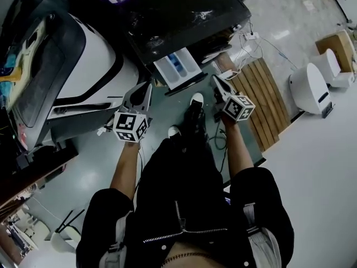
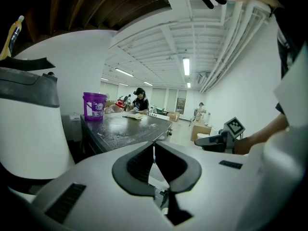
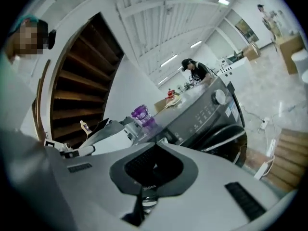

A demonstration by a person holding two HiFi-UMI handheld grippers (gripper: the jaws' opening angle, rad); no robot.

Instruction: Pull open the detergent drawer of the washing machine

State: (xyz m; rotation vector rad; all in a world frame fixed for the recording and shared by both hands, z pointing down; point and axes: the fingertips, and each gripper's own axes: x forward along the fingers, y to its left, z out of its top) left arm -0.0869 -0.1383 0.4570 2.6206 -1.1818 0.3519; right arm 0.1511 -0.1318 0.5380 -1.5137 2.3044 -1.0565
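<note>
In the head view the dark washing machine [image 1: 184, 10] stands ahead of me. Its white detergent drawer [image 1: 177, 67], with a blue compartment inside, sticks out of the front. My left gripper [image 1: 148, 86] hovers just left of the drawer, shut and empty. To the drawer's right, my right gripper [image 1: 215, 79] is shut with nothing in it. Neither touches the drawer. From the left gripper view, the left gripper [image 2: 153, 147] points over the machine's dark top [image 2: 125, 129]. The right gripper view has the right gripper [image 3: 154, 150] closed before the machine's control panel [image 3: 204, 113].
A white machine with an open dark door [image 1: 83, 66] stands at the left. A wooden pallet [image 1: 262, 99] and a white appliance [image 1: 311, 87] lie on the floor at the right. A purple bucket [image 2: 94, 105] sits on the machine's top. My shoes [image 1: 195, 102] rest below the drawer.
</note>
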